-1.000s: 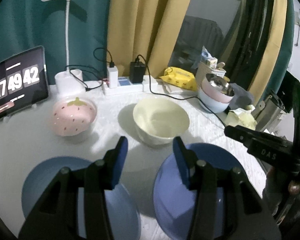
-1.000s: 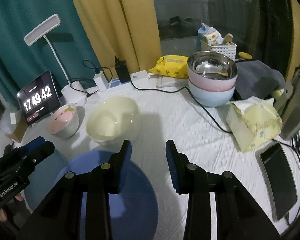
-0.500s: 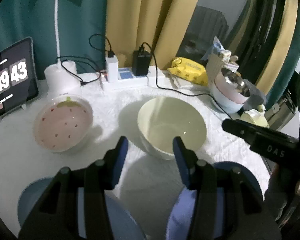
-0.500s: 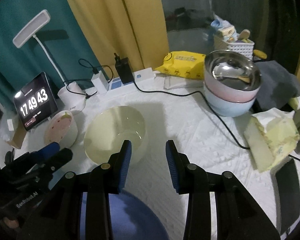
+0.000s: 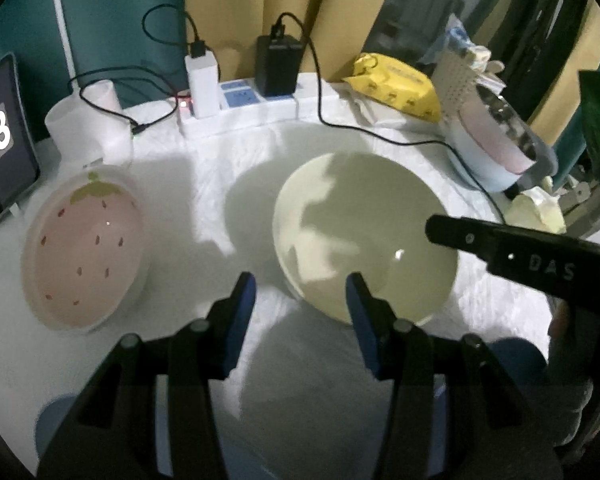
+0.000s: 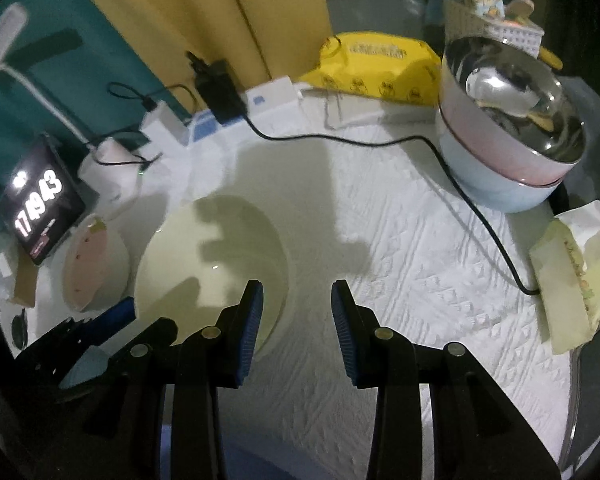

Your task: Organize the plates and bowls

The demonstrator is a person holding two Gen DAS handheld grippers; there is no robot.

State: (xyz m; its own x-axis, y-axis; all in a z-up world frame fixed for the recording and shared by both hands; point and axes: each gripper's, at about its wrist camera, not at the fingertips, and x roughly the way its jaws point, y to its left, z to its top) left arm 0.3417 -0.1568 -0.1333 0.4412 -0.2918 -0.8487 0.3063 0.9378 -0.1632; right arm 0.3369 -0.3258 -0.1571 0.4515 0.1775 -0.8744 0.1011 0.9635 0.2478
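Observation:
A cream bowl stands mid-table, seen too in the right wrist view. Left of it sits a pink strawberry-pattern bowl. My left gripper is open and empty, and the cream bowl's near left rim shows between its fingers. My right gripper is open and empty too, over the bowl's right rim. It reaches across the bowl from the right. The left gripper appears at lower left. Blue plates peek out under the fingers.
Stacked pink and blue bowls with a steel liner stand at the back right, and a black cable runs past them. A tissue pack, a yellow packet, a power strip, a lamp base and a tablet clock ring the table.
Both grippers moved forward and tipped downward toward the cream bowl, which now looms larger. The blue plates slid to the bottom edges of both views. Jaw gaps stayed the same.

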